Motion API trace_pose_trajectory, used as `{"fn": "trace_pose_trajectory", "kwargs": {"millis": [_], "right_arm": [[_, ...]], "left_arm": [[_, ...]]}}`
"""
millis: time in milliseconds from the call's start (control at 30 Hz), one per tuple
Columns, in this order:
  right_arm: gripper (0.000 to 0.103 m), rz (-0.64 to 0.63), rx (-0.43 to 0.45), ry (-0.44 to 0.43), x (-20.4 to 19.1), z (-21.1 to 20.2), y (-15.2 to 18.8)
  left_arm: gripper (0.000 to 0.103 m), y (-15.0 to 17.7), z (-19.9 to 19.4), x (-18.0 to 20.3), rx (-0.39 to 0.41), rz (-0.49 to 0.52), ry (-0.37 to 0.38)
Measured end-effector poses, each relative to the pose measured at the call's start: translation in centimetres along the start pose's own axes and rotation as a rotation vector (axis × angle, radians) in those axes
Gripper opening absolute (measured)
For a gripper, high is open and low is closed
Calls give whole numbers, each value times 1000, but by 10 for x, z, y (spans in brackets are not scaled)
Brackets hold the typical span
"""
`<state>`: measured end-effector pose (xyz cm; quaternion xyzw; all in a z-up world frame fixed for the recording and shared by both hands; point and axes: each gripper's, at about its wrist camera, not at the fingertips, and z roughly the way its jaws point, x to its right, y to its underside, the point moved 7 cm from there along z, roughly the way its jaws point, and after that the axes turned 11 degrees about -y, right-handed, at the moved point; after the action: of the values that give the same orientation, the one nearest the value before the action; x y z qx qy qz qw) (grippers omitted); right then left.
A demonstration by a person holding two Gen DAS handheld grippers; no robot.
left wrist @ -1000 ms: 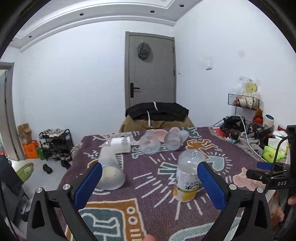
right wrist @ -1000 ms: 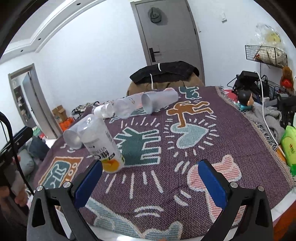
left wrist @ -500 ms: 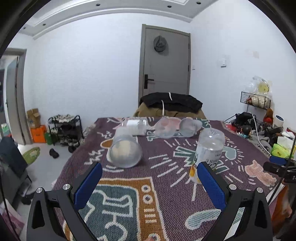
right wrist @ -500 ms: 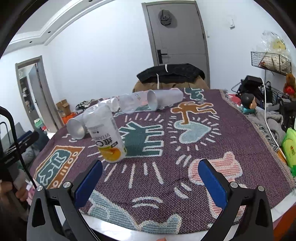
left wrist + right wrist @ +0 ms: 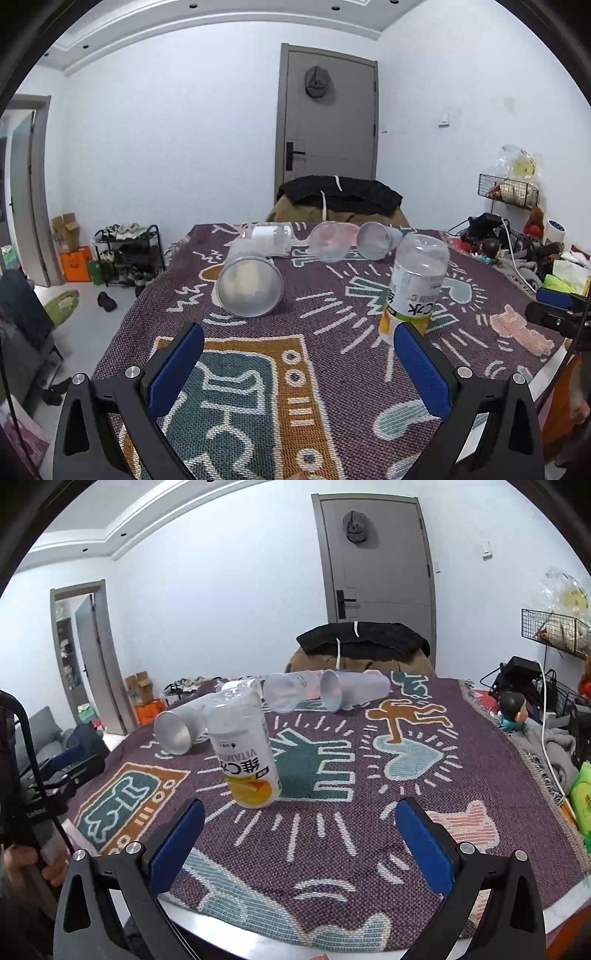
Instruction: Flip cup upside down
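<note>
A clear cup with a white and yellow label [image 5: 413, 291] stands upside down on the patterned blanket [image 5: 258, 369]; it also shows in the right wrist view [image 5: 245, 753]. A frosted cup [image 5: 249, 284] lies on its side with its mouth toward me, also in the right wrist view [image 5: 181, 727]. More clear cups [image 5: 347, 242] lie on their sides at the far edge. My left gripper [image 5: 297, 365] is open and empty, short of the frosted cup. My right gripper [image 5: 299, 845] is open and empty, to the right of the labelled cup.
A chair draped with a black garment [image 5: 340, 195] stands behind the table. A shoe rack [image 5: 129, 251] is on the floor at left. Clutter and a wire shelf [image 5: 509, 192] are at right. The table's front edge [image 5: 295, 949] is near my right gripper.
My left gripper has pulled back and swung left, so the frosted cup now sits near the middle of its view. My right gripper has drawn back a little. Both stay open.
</note>
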<state>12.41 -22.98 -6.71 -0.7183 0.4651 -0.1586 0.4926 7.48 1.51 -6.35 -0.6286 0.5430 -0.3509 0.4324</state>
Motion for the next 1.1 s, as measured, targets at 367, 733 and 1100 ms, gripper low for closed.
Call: {"fn": "trace_pose_trajectory", "kwargs": {"millis": [367,733,1100], "right_arm": [[103,49,19,-13,11,-7,-4],[103,37,14,1,13,-7,-4],[103,35,13,7,13,-6,-4]], "left_arm": [[103,-2,-4,5,7,12,0],[103,-2,-4,4,2,7,2],[103,-4,-5,-2,6,3,0]]}}
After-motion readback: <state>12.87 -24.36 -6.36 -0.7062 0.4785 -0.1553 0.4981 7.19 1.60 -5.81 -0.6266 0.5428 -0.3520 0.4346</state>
